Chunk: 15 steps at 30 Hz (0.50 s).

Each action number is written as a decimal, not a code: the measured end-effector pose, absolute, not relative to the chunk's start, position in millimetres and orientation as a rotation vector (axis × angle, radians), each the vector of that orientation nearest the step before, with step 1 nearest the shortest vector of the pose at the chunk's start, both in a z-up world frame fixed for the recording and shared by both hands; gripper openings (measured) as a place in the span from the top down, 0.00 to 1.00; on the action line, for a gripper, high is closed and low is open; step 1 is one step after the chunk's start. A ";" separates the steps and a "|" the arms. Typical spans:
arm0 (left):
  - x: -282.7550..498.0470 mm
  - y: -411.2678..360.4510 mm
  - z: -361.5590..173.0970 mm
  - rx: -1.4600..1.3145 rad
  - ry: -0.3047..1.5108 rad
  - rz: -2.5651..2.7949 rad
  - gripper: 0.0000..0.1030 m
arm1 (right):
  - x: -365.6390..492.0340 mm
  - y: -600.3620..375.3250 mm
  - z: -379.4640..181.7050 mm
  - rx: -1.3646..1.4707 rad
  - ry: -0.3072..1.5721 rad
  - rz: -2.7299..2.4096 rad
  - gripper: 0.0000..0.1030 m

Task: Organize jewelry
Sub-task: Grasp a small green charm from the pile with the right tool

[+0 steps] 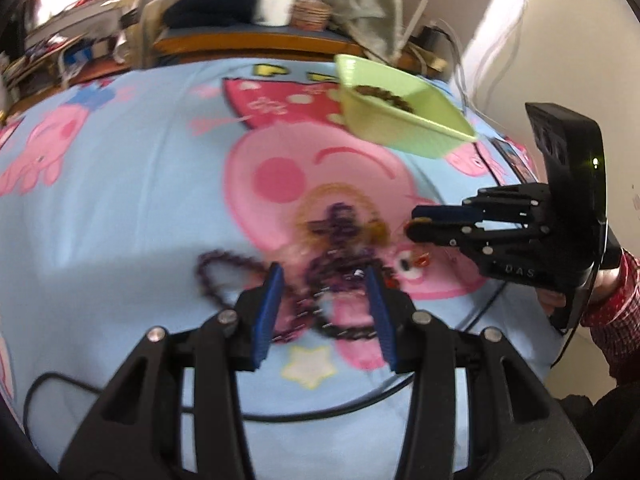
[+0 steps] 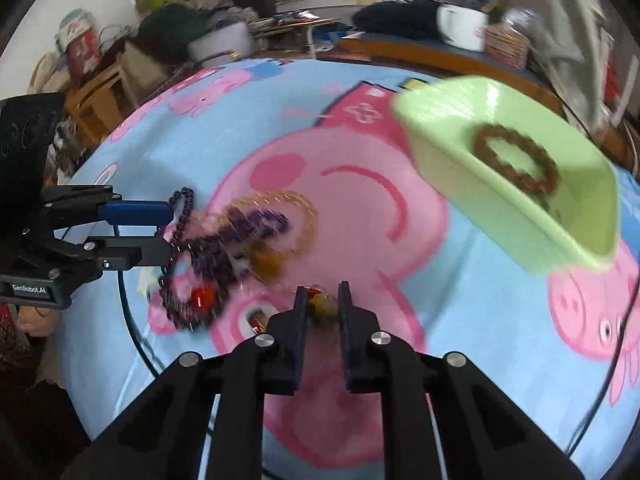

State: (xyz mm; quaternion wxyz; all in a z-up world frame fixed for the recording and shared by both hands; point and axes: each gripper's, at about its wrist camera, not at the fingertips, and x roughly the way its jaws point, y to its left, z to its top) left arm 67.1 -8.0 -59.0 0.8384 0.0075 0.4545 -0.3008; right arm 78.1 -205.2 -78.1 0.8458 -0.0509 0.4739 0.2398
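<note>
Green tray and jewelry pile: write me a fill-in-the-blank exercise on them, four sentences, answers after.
1. The bracelet lying in the tray is ____ in colour.
2. The purple beads lie on a ____ with a pink pig print.
3. The tray is ____ in colour.
4. The left tool has ____ pads.

Answers: brown; blanket; green; blue

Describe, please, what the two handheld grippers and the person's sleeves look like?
Both grippers are black, angular linkages with silver rivets. The left gripper has blue ribbed pads and a white "GenRobot.AI" label; the right gripper carries a green light and "DAS" lettering. The sleeve is red-patterned. Black cables trail across the sheet.
</note>
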 end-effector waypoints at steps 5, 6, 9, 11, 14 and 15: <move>72.6 -50.4 -66.6 0.133 0.945 -0.641 0.60 | 63.7 -234.9 -77.0 0.030 1.001 0.504 1.00; 75.3 -54.2 -70.4 0.163 0.940 -0.614 0.66 | 65.7 -239.9 -79.1 0.086 1.009 0.504 1.00; 74.1 -51.4 -73.4 0.212 0.913 -0.580 0.90 | 66.1 -257.3 -83.1 0.228 1.017 0.505 1.00; 75.5 -38.6 -73.7 0.201 0.916 -0.555 0.92 | 63.0 -259.9 -83.2 0.268 1.002 0.512 1.00; 79.3 -2.0 -71.1 0.141 0.925 -0.491 0.96 | 61.3 -256.9 -78.5 0.289 0.970 0.529 0.88; 80.4 12.0 -69.9 0.119 0.934 -0.465 0.96 | 58.4 -252.8 -74.3 0.271 0.946 0.539 0.83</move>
